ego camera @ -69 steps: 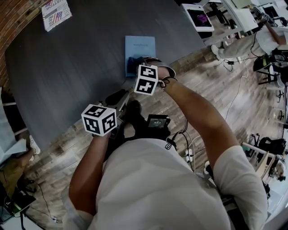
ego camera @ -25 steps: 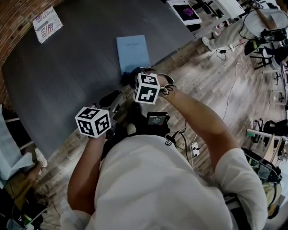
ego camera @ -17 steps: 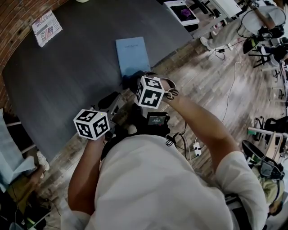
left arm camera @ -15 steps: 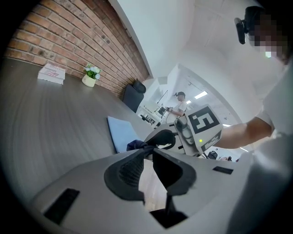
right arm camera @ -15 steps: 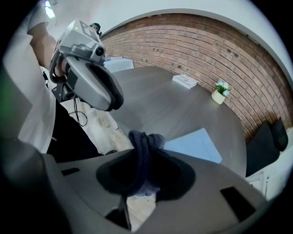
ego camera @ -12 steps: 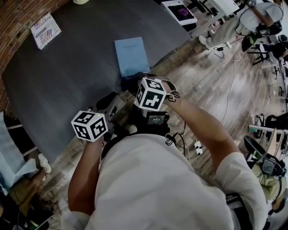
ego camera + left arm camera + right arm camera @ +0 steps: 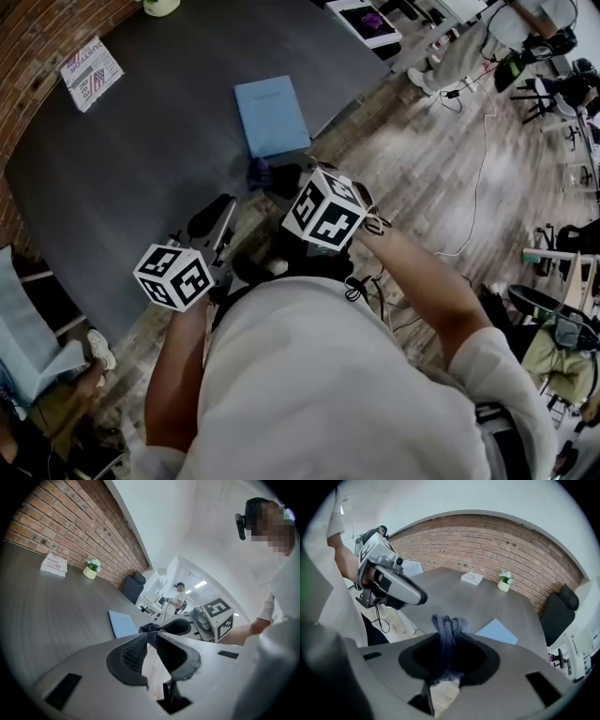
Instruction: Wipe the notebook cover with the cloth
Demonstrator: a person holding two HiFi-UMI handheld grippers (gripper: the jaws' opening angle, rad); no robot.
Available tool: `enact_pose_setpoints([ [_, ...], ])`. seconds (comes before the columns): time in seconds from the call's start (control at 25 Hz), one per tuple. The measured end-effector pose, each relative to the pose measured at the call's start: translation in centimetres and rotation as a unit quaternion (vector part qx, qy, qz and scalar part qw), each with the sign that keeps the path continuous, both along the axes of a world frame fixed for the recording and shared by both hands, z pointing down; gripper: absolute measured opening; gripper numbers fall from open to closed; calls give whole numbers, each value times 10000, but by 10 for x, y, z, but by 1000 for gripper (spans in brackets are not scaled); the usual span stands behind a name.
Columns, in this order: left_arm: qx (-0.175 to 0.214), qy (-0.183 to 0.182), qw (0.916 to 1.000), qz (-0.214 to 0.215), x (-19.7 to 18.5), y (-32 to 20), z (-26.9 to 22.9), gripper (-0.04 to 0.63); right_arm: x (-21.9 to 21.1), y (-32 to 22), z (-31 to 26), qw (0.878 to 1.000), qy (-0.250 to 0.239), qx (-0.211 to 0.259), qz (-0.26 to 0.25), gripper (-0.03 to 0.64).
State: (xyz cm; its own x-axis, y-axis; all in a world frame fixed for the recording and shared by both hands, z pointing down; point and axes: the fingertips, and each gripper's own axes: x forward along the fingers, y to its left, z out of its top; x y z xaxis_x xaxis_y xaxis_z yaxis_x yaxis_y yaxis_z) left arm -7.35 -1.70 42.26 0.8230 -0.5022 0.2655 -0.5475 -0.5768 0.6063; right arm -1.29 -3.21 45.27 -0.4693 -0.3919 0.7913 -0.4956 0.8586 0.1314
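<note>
The light blue notebook (image 7: 270, 114) lies flat near the table's front edge, and also shows in the left gripper view (image 7: 123, 623) and the right gripper view (image 7: 497, 631). My right gripper (image 7: 272, 176) (image 7: 449, 623) is shut on a bunched dark blue cloth (image 7: 258, 173) (image 7: 448, 630), just short of the notebook's near end, over the table edge. My left gripper (image 7: 225, 204) (image 7: 152, 632) hovers to its left, jaw tips together with nothing between them.
On the dark grey table (image 7: 141, 159), a printed booklet (image 7: 91, 72) and a small potted plant (image 7: 159, 6) sit at the far side by the brick wall. Wooden floor with cables lies to the right. A person (image 7: 179, 597) stands in the distance.
The right gripper has drawn the cloth back off the notebook's near end toward the table edge, leaving the cover uncovered. The left gripper has drifted slightly left and lower in the view.
</note>
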Motion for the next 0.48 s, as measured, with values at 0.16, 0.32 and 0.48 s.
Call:
enact_pose_setpoints([
  [0.16, 121, 115, 9999, -27, -10, 5, -13, 55, -3, 6, -19, 9987, -297, 157, 379, 121],
  [0.32, 268, 209, 9994, -24, -19, 12, -27, 55, -5, 11, -39, 9931, -736, 285, 867, 121],
  [0.48, 373, 305, 9988, -41, -29, 18, -43, 55, -6, 16, -60, 9839, -1153, 417, 1302, 121],
])
